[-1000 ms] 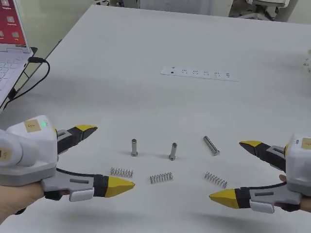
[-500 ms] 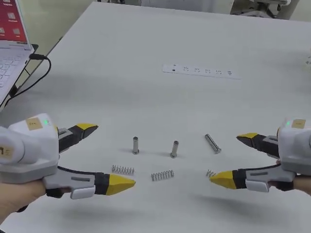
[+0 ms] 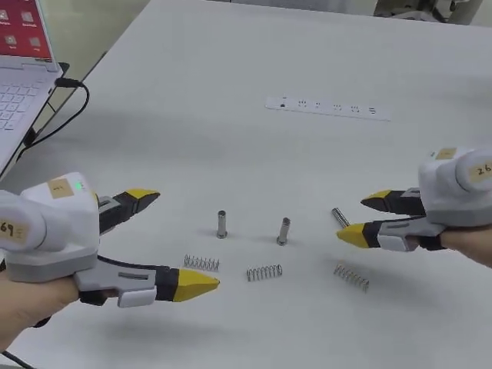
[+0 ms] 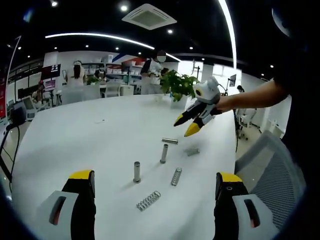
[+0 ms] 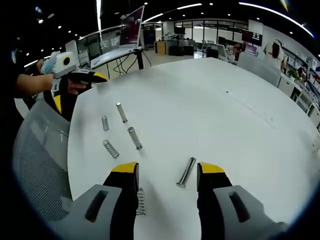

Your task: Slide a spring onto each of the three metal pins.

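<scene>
Jaws parted, the right hand-held gripper [image 3: 354, 219] aims at the lying pin [image 3: 339, 217] just ahead, likely to grasp it. The left hand-held gripper [image 3: 184, 238] hangs released near the left spring [image 3: 201, 264].

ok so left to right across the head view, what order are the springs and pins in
left spring → left upright pin → middle spring → middle pin; the lying pin and right spring overlap, both furthest right
</scene>
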Tool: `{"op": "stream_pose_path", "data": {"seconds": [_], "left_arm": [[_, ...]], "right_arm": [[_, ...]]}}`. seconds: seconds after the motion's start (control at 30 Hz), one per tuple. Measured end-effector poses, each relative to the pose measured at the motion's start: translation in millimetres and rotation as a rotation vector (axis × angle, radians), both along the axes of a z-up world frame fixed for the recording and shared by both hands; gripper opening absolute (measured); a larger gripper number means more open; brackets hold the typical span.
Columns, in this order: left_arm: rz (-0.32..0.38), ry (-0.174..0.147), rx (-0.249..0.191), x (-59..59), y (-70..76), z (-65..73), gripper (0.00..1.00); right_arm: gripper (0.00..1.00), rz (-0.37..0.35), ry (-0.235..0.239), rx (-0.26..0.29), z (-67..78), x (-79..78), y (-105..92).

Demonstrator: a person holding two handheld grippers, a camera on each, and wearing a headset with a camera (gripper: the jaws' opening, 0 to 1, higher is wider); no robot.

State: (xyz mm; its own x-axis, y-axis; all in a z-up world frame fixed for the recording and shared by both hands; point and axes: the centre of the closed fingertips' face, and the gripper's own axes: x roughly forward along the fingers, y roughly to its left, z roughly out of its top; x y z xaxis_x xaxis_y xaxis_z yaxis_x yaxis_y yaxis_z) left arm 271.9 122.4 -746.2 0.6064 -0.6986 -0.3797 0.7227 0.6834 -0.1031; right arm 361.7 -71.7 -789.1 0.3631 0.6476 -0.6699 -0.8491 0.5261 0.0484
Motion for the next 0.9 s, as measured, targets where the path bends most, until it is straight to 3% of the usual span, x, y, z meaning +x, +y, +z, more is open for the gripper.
{"op": "stream_pose_path", "data": {"seconds": [0.3,0.6,0.9], "left_arm": [[-0.003,0.002,-0.001,0.2,-0.5,-0.6,0.98],[0.001,0.003,-0.005,0.2,0.7,-1.5,0.98],[-0.001,0.004,-0.005,1.1,0.6,-1.0,0.98]], "right_arm": [[0.39,-0.032,0.041,-0.042,-12.0,15.3,0.9],[0.23,-0.095,0.103,-0.067,-24.1,30.6,-5.7],[0.18,-0.128,0.165,-0.107,-39.8,38.7,-2.9]]}}
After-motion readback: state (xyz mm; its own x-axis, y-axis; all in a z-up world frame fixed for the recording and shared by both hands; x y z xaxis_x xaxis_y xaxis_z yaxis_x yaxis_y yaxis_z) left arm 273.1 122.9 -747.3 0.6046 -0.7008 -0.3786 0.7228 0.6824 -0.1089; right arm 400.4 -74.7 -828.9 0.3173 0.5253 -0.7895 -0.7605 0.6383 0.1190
